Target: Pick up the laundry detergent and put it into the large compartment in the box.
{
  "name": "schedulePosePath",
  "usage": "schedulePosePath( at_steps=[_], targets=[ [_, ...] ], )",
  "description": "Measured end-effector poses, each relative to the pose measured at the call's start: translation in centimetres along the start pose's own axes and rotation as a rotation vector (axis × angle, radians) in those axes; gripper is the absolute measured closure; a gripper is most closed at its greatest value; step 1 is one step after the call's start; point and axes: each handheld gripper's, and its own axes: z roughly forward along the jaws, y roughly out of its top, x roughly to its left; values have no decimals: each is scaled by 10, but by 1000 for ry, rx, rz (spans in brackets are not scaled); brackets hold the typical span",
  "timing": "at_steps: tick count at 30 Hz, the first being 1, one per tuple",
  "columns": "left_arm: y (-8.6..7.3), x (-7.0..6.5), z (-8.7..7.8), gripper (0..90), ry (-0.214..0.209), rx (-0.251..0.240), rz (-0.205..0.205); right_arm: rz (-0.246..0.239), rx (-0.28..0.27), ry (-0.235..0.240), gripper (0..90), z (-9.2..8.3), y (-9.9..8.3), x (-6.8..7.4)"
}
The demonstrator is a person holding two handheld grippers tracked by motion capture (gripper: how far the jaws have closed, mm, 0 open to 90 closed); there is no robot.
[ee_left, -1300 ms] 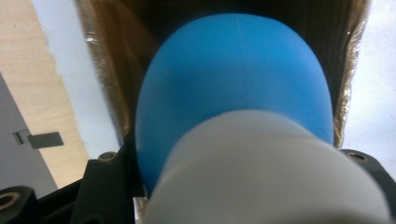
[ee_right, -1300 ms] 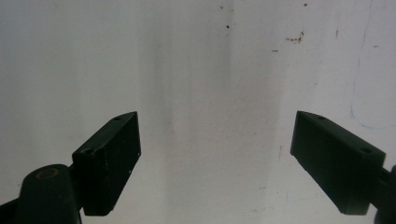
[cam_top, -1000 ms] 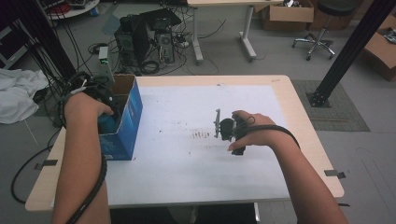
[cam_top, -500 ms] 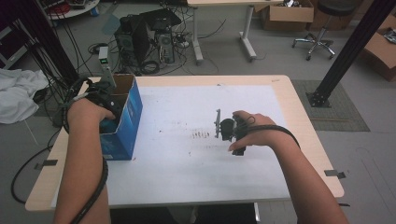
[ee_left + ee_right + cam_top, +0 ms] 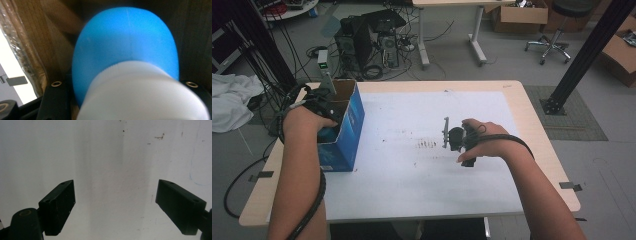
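Observation:
A blue rounded bottle (image 5: 125, 42) with a white ribbed cap (image 5: 142, 95) sits between the black jaws of my left gripper (image 5: 123, 85), which is shut on it. Brown cardboard walls close in around it. In the high view my left gripper (image 5: 319, 107) reaches down into the open top of a blue cardboard box (image 5: 354, 117) at the table's left edge. My right gripper (image 5: 447, 134) hovers over the middle of the white tabletop (image 5: 422, 185). In the right gripper view my right gripper (image 5: 116, 195) is open, with bare white surface between its jaws.
The white sheet (image 5: 105, 152) carries small dark specks and a faint blue pen line (image 5: 197, 182). Beyond the table's far edge stand computer towers (image 5: 367, 42), cables, a desk leg and an office chair (image 5: 557, 30). A black post (image 5: 582, 55) rises at the right.
The left hand has shifted a little at the box's opening. The right hand has kept still.

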Motion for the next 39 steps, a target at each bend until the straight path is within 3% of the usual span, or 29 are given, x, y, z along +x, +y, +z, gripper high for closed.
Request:
schedulePosePath(
  at_steps=[6,17,24,28,39],
  targets=[
    [-1,-2,-4,338,7,-9,12,-1,-1,-4,163,-1,1,1],
    [-2,-7,-11,338,19,-10,20,-3,-4,-5,163,-2,1,1],
    [-3,-10,-28,318,47,-24,35,-12,-2,-4,163,0,4,1],
    [-4,-10,-35,294,35,-43,27,-10,-2,-4,162,-1,4,1],
    [-6,-8,-52,233,50,-60,12,-13,3,-1,162,-1,6,0]
  ],
)
